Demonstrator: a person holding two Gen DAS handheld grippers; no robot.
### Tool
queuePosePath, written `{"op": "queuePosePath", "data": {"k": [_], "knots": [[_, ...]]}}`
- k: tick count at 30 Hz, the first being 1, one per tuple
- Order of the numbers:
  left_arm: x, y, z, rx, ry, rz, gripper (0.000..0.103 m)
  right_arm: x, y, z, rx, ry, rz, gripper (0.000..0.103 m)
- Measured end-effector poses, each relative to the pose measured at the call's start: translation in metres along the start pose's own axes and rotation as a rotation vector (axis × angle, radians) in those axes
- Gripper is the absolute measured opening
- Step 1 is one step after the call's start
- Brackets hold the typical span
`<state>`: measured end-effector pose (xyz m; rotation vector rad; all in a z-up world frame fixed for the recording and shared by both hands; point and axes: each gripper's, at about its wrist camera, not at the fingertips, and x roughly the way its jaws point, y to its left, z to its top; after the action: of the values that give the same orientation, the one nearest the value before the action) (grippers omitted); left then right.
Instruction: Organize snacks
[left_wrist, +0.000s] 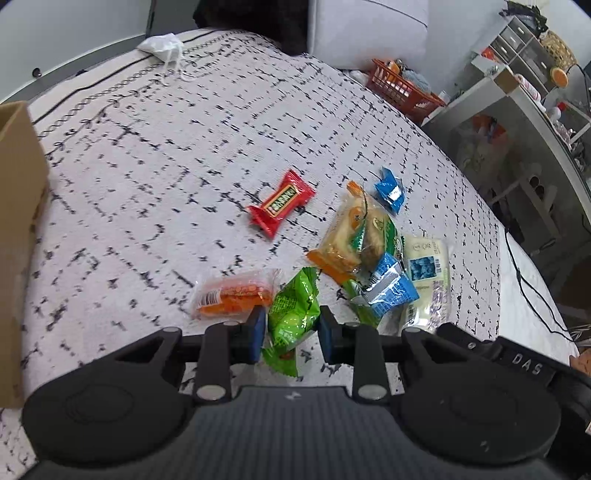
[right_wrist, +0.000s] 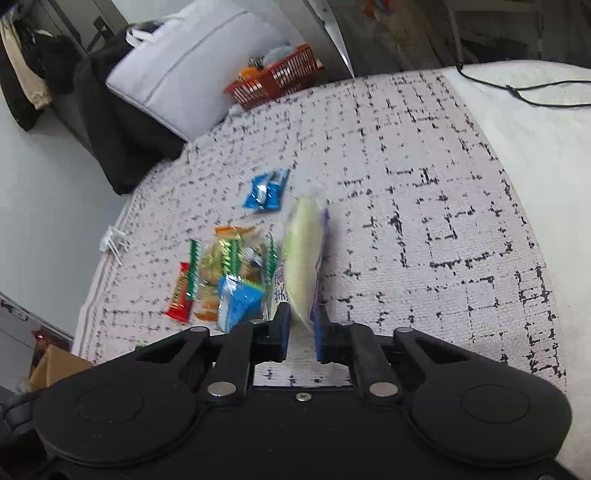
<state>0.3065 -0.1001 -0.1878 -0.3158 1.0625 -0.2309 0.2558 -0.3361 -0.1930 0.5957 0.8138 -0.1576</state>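
Several snack packets lie on a white bed cover with black dashes (left_wrist: 147, 166). My left gripper (left_wrist: 292, 319) is shut on a green packet (left_wrist: 293, 314). Beside it lie an orange packet (left_wrist: 232, 293), a red packet (left_wrist: 281, 204), a blue packet (left_wrist: 391, 291), a small blue packet (left_wrist: 389, 189) and a yellow-orange packet (left_wrist: 347, 236). My right gripper (right_wrist: 301, 325) is shut on a pale yellow packet (right_wrist: 303, 254), held on edge above the cover; it also shows in the left wrist view (left_wrist: 428, 273). The pile (right_wrist: 229, 273) lies to its left.
A cardboard box (left_wrist: 18, 221) stands at the left edge. A red basket (left_wrist: 402, 90) and a white bag (right_wrist: 192, 66) sit at the far side. A white cloth (left_wrist: 162, 44) lies at the far corner. A black cable (right_wrist: 517, 92) runs over the right side.
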Motion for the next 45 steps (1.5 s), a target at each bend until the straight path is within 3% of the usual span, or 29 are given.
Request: {"op": "queuePosePath", "data": {"k": [5, 19, 28, 34, 45], "knots": [[-0.023, 0.004, -0.001, -0.006, -0.032, 0.001, 0.029, -0.020, 0.011, 0.004, -0.019, -0.042, 0.069, 0.002], [-0.098, 0.020, -0.005, -0.021, -0.154, 0.018, 0.029, -0.071, 0.046, 0.001, -0.085, -0.111, 0.245, 0.001], [-0.134, 0.037, -0.009, -0.043, -0.206, 0.017, 0.023, -0.088, 0.072, -0.009, -0.107, -0.110, 0.322, 0.001], [-0.128, 0.050, -0.013, -0.066, -0.147, 0.053, 0.025, -0.096, 0.081, -0.015, -0.128, -0.114, 0.330, 0.001], [-0.096, 0.055, -0.022, -0.088, -0.074, 0.033, 0.028, -0.075, 0.073, -0.023, -0.123, -0.049, 0.299, 0.001]]}}
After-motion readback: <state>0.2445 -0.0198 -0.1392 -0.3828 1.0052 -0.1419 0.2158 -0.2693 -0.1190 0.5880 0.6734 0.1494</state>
